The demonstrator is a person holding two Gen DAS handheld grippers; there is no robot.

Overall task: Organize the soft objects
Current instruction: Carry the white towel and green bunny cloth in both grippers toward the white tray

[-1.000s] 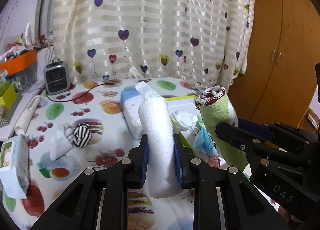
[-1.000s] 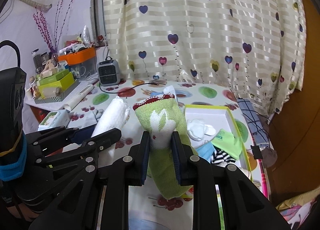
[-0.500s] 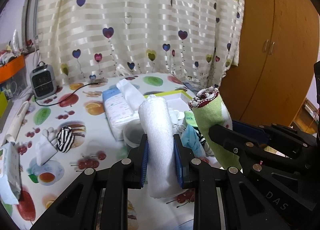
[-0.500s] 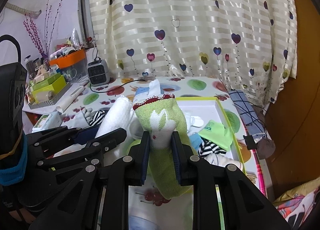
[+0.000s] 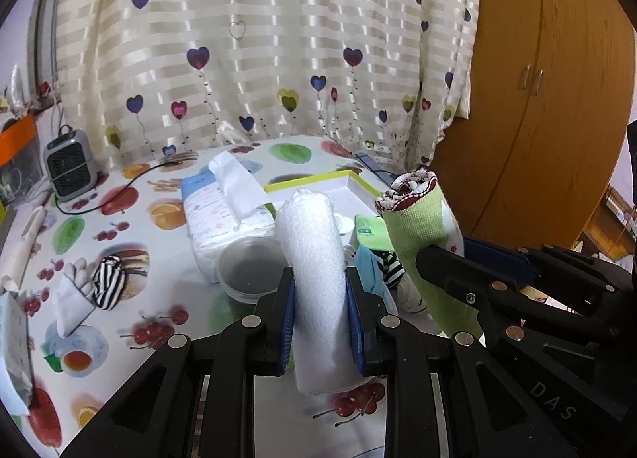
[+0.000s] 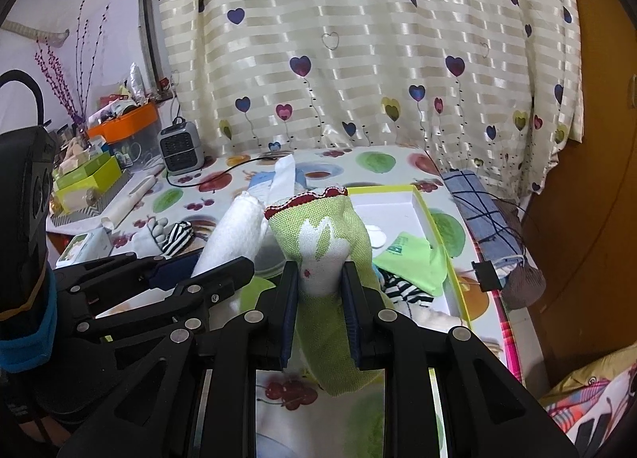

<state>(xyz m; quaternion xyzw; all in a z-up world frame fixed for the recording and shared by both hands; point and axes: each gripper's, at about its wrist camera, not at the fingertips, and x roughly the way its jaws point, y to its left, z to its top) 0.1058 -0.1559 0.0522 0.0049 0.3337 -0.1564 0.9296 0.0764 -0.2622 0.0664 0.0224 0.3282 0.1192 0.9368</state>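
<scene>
While the left gripper [image 5: 320,314] clamps a rolled white towel [image 5: 314,271] upright above the fruit-print tablecloth [image 5: 131,227], the right gripper [image 6: 318,310] pinches a rolled green cloth [image 6: 322,247] with red trim beside it, just short of the yellow-rimmed box [image 6: 432,219]. The letters "DAS" [image 5: 553,402] are moulded on the right gripper's body; the tissue pack [image 5: 217,219] print is unreadable.
</scene>
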